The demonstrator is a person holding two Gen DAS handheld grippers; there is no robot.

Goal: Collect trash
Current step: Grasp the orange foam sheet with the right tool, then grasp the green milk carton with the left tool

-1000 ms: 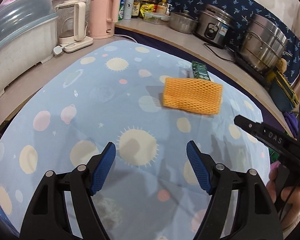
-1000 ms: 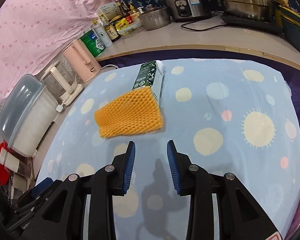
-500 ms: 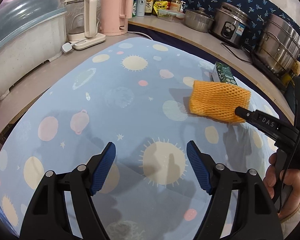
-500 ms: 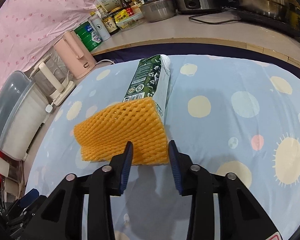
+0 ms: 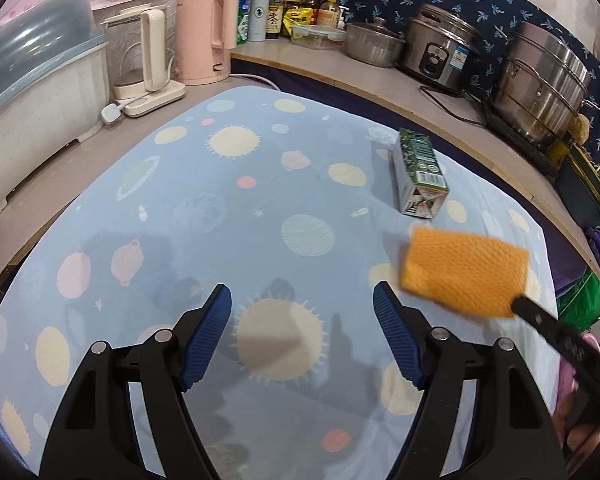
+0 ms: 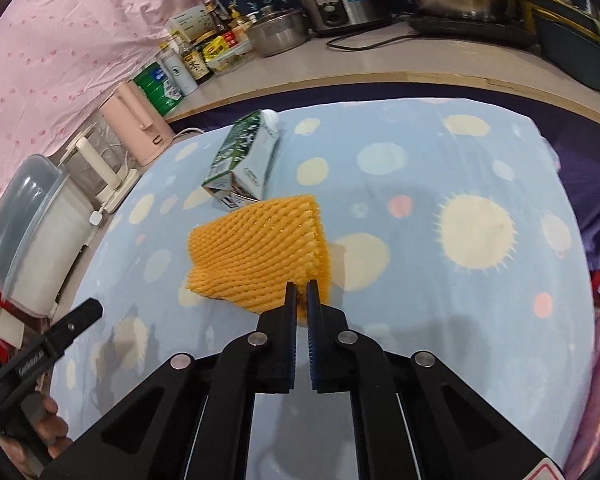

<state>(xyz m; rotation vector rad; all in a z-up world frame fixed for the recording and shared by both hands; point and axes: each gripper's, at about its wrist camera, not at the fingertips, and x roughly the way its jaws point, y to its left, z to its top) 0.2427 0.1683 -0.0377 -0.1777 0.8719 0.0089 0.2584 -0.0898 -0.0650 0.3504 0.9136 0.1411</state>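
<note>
With the orange foam net (image 6: pixel 256 252) pinched by its near corner, my right hand-held gripper (image 6: pixel 298 296) was closed on it, the jaws nearly meeting with only a thin fold of mesh between them. The net stuck out ahead of the fingertips and looked lifted clear of the blue spotted cloth (image 6: pixel 440 168) on the bench, though its blur in the left view left me unsure how far clear. Beyond the net, lying on its side, was the green carton (image 6: pixel 244 160), apart from the net and untouched.

My left hand-held gripper (image 5: pixel 302 336) was open and empty, its blue pads (image 5: pixel 206 340) spread wide over the cloth, with the net off to its right and the carton farther ahead on that same side.

I judged the pick-up of the first piece of trash was in hand. Next the net needed carrying to wherever the trash goes; no bin showed clearly, so I could not name the spot. That soft mesh, held by a corner, could slip, so a steady carry was called for. The carton was left for the open left side.
</note>
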